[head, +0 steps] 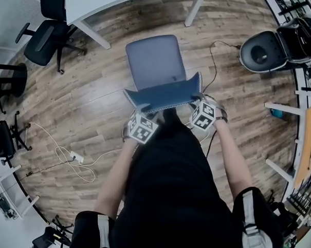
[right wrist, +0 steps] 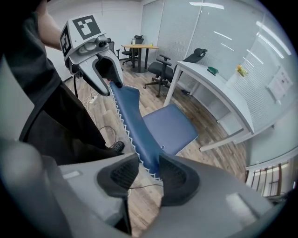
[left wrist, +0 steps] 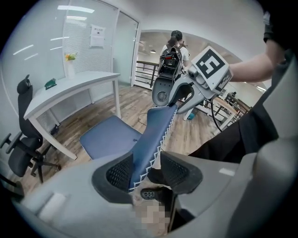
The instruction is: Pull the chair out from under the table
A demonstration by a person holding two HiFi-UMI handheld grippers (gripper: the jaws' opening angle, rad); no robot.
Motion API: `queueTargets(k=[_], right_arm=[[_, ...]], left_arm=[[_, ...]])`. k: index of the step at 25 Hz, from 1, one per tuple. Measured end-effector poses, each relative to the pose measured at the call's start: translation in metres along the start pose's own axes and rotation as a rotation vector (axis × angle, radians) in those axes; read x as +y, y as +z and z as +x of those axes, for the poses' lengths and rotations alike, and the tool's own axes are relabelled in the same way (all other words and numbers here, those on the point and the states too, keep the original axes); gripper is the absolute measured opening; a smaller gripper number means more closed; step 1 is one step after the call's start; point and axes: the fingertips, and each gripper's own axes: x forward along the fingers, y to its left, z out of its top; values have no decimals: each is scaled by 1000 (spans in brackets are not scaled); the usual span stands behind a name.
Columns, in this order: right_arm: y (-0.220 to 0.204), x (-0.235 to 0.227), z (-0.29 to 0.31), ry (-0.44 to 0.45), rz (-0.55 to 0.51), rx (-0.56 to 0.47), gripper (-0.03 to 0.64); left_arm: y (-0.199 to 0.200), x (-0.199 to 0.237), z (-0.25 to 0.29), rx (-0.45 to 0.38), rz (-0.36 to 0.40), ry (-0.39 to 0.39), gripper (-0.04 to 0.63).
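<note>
The blue chair stands on the wood floor, its seat out in front of the white table. Its backrest, edged with white zigzag stitching, is nearest me. My left gripper straddles the backrest's left top corner; the cloth lies against one pad and a gap shows at the other. At the right corner, my right gripper has its jaws wide on either side of the backrest, not pressing. In the head view, the left gripper and right gripper flank the backrest.
A black office chair stands left of the table. A cable with a power strip lies on the floor at left, and another cable runs by the chair's right. A round black-and-white machine sits at the right.
</note>
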Motion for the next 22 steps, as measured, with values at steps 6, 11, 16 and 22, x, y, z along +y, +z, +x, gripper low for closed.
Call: queueTargets(k=[6, 11, 16, 22], right_arm=[[4, -10, 1, -20, -1, 1, 138], [10, -17, 1, -41, -4, 3, 138], [16, -26, 1, -67, -4, 0, 139], [23, -39, 0, -93, 2, -1, 140]], left_arm=[[8, 6, 0, -28, -32, 9, 200], [13, 14, -2, -42, -39, 13, 210], [19, 23, -3, -62, -46, 18, 210], [30, 35, -4, -79, -45, 34, 212]])
